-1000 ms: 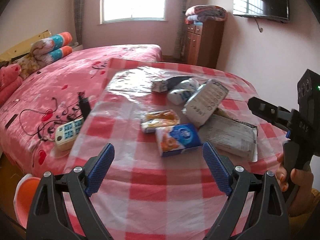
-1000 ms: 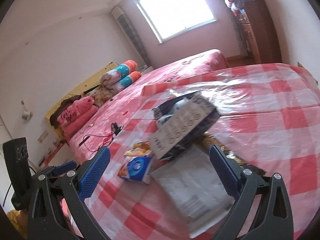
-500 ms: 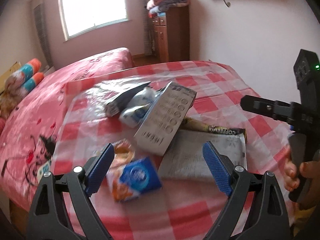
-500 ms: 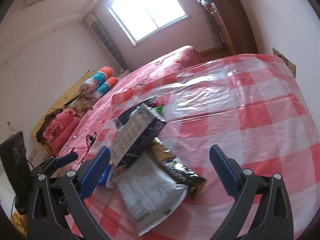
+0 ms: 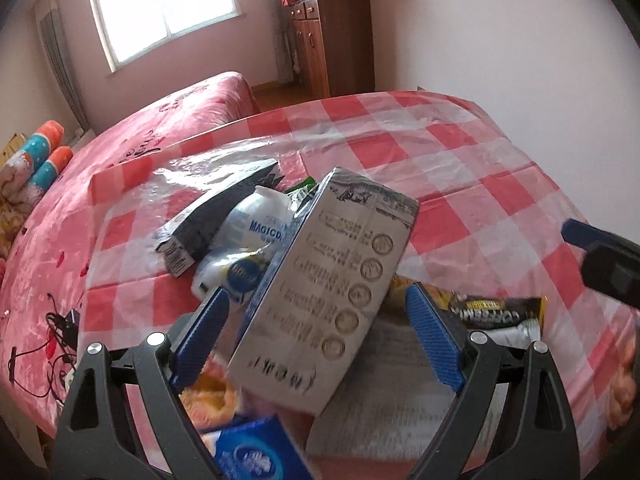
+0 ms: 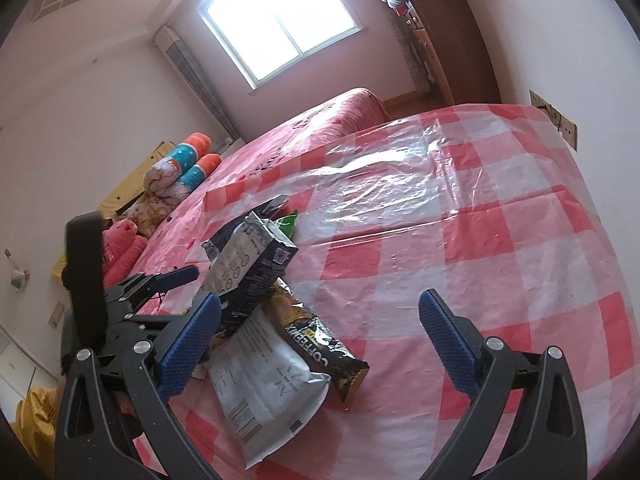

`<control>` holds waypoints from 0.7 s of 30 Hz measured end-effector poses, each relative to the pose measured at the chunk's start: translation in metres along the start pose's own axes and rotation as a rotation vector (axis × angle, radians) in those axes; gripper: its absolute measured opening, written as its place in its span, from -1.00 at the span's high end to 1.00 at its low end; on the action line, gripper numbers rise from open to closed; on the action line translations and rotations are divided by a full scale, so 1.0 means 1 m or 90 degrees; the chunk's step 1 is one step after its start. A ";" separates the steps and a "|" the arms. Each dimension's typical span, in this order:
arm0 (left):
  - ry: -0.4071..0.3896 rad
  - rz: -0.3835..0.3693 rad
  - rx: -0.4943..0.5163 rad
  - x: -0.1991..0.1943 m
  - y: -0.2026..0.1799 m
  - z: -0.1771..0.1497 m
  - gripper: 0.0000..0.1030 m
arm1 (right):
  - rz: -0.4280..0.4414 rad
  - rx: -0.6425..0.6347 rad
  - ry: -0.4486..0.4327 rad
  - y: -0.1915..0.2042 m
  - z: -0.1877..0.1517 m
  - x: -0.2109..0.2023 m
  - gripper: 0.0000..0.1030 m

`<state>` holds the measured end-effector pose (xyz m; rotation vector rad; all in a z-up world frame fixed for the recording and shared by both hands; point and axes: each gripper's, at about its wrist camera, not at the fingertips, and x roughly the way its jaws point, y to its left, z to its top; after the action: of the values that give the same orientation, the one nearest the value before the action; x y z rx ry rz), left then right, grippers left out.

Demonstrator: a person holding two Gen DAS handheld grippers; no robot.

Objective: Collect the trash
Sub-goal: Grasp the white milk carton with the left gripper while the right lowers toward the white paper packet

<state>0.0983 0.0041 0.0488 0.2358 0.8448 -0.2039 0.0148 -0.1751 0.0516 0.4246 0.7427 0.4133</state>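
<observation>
A pile of trash lies on the red-checked table (image 5: 500, 184). My left gripper (image 5: 320, 332) is open and low over the pile. A grey printed box (image 5: 332, 292) lies tilted between its blue pads, and neither pad presses on it. Behind the box are a white wrapper (image 5: 256, 236) and a dark pouch (image 5: 212, 220). A blue pack (image 5: 256, 456) sits at the bottom edge. My right gripper (image 6: 320, 320) is open and holds nothing. It hovers over a black coffee sachet (image 6: 320, 344) and a white flat pouch (image 6: 268, 388), with the grey box (image 6: 244, 264) just beyond its left pad.
A pink bed (image 5: 132, 140) with rolled pillows and a tangle of cables (image 5: 60, 332) borders the table on the left. A wooden cabinet (image 5: 332, 40) stands by the back wall. The clear plastic cover (image 6: 440, 184) shines on the far half of the table.
My left gripper moved right and in toward the pile and rolled; the grey box now lies between its fingers. The right gripper swung right off the box, then held still.
</observation>
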 end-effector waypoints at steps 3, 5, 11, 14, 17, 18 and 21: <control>-0.001 -0.002 0.006 0.005 -0.004 0.005 -0.62 | -0.002 0.000 0.000 -0.002 0.000 0.001 -0.90; 0.000 0.003 0.007 0.008 -0.006 0.006 -0.48 | -0.002 0.003 0.004 -0.005 -0.001 0.002 -0.90; -0.004 0.006 0.004 0.009 -0.006 0.007 -0.43 | 0.000 0.005 0.016 -0.007 -0.003 0.006 -0.90; -0.003 0.018 0.003 0.009 -0.005 0.006 -0.38 | 0.004 -0.002 0.021 -0.006 -0.003 0.008 -0.90; -0.001 0.017 -0.013 0.006 -0.001 0.005 -0.33 | 0.006 -0.014 0.029 -0.001 -0.005 0.011 -0.90; -0.002 0.018 -0.019 0.004 0.001 0.004 -0.31 | 0.011 -0.020 0.033 0.001 -0.006 0.012 -0.90; -0.010 0.019 -0.038 -0.004 0.008 0.003 -0.24 | 0.025 -0.040 0.043 0.009 -0.008 0.015 -0.90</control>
<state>0.0999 0.0110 0.0546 0.1900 0.8306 -0.1519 0.0174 -0.1586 0.0426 0.3680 0.7856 0.4885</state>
